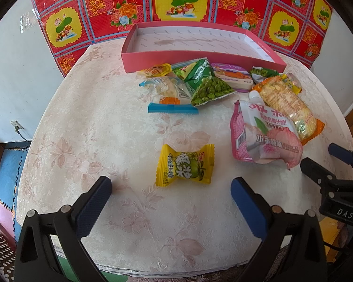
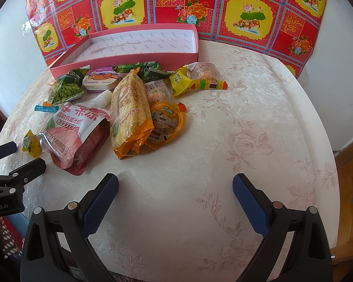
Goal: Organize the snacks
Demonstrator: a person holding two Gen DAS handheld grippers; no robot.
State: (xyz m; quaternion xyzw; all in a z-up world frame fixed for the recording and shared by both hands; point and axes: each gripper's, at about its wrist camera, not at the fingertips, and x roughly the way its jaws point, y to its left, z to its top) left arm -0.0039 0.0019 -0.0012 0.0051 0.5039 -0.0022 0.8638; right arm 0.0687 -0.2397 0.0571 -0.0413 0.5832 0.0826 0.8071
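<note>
A shallow pink box (image 1: pixel 176 58) stands empty at the back of the table; it also shows in the right wrist view (image 2: pixel 129 58). Snacks lie in front of it: green pea packets (image 1: pixel 209 89), a purple tin (image 1: pixel 233 76), a pink peach drink pouch (image 1: pixel 268 136), an orange cracker pack (image 2: pixel 129 115), an orange jelly cup (image 2: pixel 167 124). A yellow candy (image 1: pixel 186 164) lies alone just ahead of my open, empty left gripper (image 1: pixel 170 188). My right gripper (image 2: pixel 175 188) is open and empty over bare cloth.
A round table with pale floral cloth (image 2: pixel 247 129) has its edge close below both grippers. A red and yellow patterned sheet (image 1: pixel 181 0) hangs behind the box. A rainbow-striped candy strip (image 2: pixel 209 85) lies right of the pile.
</note>
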